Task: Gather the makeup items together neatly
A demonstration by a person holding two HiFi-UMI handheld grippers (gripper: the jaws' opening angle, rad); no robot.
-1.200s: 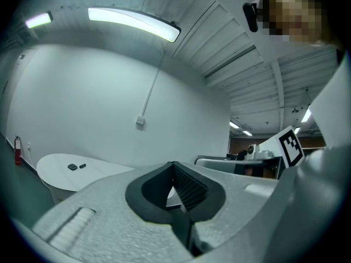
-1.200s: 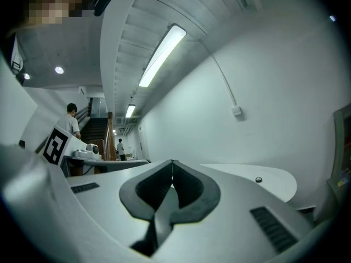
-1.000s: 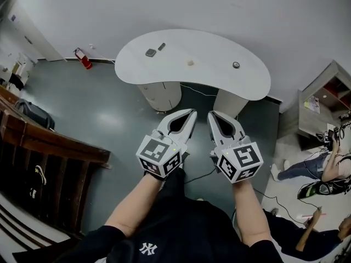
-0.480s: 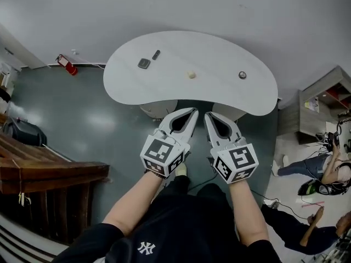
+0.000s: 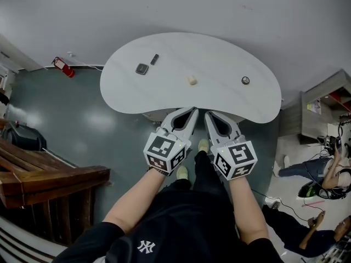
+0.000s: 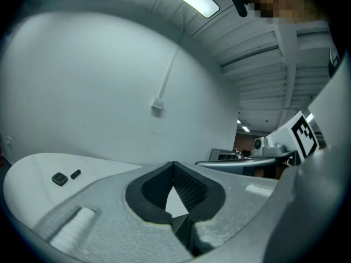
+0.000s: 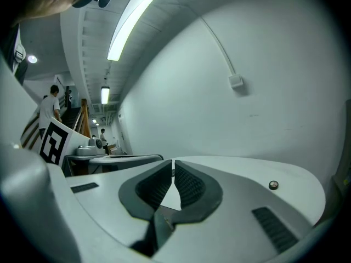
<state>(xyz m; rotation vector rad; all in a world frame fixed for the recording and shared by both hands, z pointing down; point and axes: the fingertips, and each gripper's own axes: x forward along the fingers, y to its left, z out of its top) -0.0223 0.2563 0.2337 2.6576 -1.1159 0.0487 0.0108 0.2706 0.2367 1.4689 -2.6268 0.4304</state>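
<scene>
A white kidney-shaped table [image 5: 219, 100] carries the makeup items. A dark square compact [image 5: 142, 68] [image 6: 59, 178] and a small dark stick [image 5: 154, 59] [image 6: 75, 173] lie at its far left. A cream-coloured piece [image 5: 192, 80] sits near the middle, and a small round jar [image 5: 245, 80] [image 7: 273, 185] at the right. My left gripper [image 5: 193, 112] [image 6: 173, 164] and right gripper [image 5: 208, 114] [image 7: 173, 163] hover side by side just short of the table's near edge. Both are shut, with nothing between the tips.
A red fire extinguisher [image 5: 61, 67] leans by the wall at the left. A wooden stair rail [image 5: 49, 177] runs along the lower left. At the right stand grey shelves [image 5: 323, 100], with seated people [image 5: 323, 169] on the floor. White wall [image 6: 98, 92] rises behind the table.
Both grippers have come forward together, from over the floor to the table's near edge. The table now sits closer and lower in the head view. Jaws stay closed.
</scene>
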